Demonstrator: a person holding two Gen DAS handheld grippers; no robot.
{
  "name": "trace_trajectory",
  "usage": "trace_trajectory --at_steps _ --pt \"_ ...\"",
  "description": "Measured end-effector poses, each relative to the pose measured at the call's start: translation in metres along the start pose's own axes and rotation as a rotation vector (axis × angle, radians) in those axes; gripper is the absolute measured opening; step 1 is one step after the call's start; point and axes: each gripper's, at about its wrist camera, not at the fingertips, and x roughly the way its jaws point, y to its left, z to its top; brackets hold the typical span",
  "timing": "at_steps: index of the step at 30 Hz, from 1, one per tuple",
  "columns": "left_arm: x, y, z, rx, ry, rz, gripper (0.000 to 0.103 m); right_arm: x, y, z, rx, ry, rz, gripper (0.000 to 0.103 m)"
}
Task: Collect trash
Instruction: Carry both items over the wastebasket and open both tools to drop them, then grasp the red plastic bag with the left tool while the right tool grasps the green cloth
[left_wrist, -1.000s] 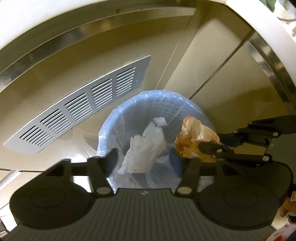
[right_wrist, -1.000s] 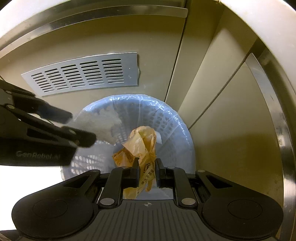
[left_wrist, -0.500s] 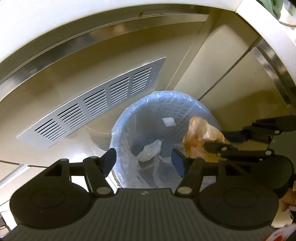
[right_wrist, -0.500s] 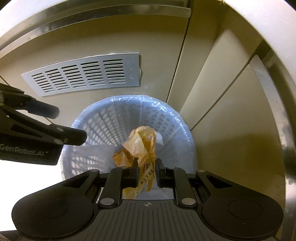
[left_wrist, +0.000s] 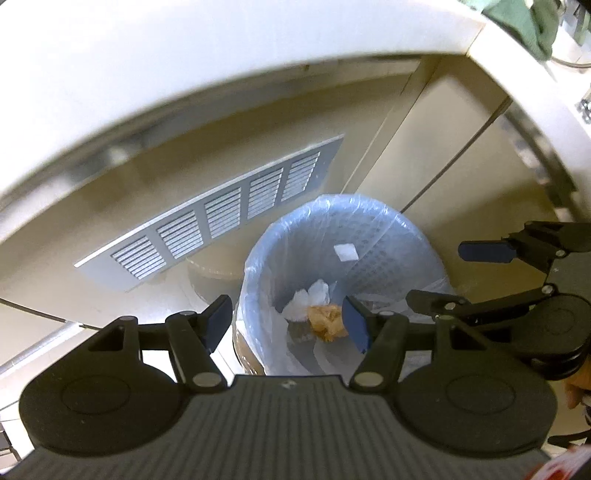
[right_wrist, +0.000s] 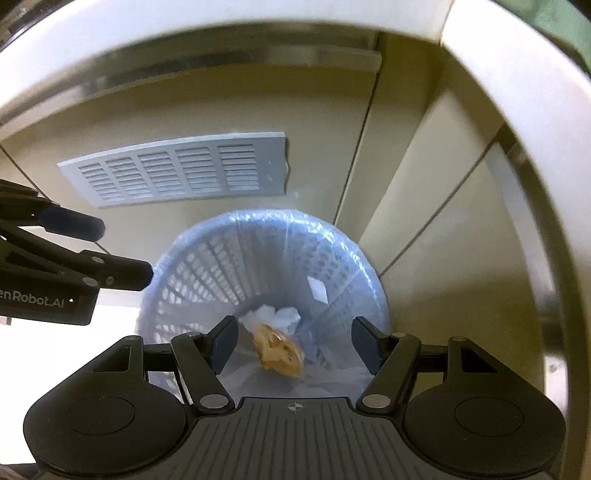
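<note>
A pale blue mesh waste basket (left_wrist: 402, 236) (right_wrist: 207, 266) lined with a clear bag stands on the floor below both grippers. Inside it lie a crumpled orange-brown wrapper (left_wrist: 327, 319) (right_wrist: 280, 350) and a white crumpled tissue (left_wrist: 310, 295) (right_wrist: 280, 315). A small white scrap (left_wrist: 346, 253) (right_wrist: 318, 290) sticks to the liner. My left gripper (left_wrist: 288, 321) hangs open above the basket, nothing between its fingers. My right gripper (right_wrist: 295, 341) is over the basket with its jaws opening and empty; the wrapper lies loose far below them. It also shows at the right of the left wrist view (left_wrist: 458, 273).
A grey louvred vent panel (left_wrist: 221, 218) (right_wrist: 184, 170) sits on the beige cabinet wall behind the basket. A white counter edge (left_wrist: 184, 74) arches overhead. Cabinet doors with a metal trim strip (right_wrist: 535, 240) close in the right side.
My right gripper opened and the orange-brown wrapper dropped from it into the basket beside the tissue. The white tissue had fallen in earlier. The left gripper rose a little and stayed open.
</note>
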Motion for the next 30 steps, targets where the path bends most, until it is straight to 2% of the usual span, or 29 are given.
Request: trace_trajectory --at_steps 8,14,20,23,24,25,27,30 --pt "-0.056 0.003 0.01 0.004 -0.11 -0.062 0.062 -0.062 0.007 0.015 -0.057 -0.138 0.046 0.068" --pt "-0.106 0.002 0.024 0.022 -0.21 -0.112 0.062 -0.119 0.003 0.026 -0.079 -0.295 0.018 0.068" --pt "-0.153 0.001 0.051 0.004 -0.377 -0.113 0.064 -0.156 -0.021 0.049 -0.022 -0.458 -0.1 0.068" --pt "-0.171 0.006 0.067 -0.056 -0.458 -0.094 0.079 -0.167 -0.04 0.064 0.017 -0.512 -0.182 0.068" --pt "-0.175 0.008 0.073 -0.077 -0.48 -0.083 0.084 -0.166 -0.048 0.07 0.028 -0.517 -0.21 0.073" --pt "-0.177 0.01 0.079 -0.095 -0.493 -0.071 0.085 -0.167 -0.055 0.074 0.041 -0.524 -0.238 0.08" --pt "-0.175 0.02 0.092 -0.136 -0.494 -0.047 0.085 -0.165 -0.07 0.081 0.057 -0.541 -0.283 0.086" --pt "-0.166 0.031 0.107 -0.215 -0.486 -0.033 0.085 -0.158 -0.084 0.093 0.028 -0.536 -0.331 0.086"
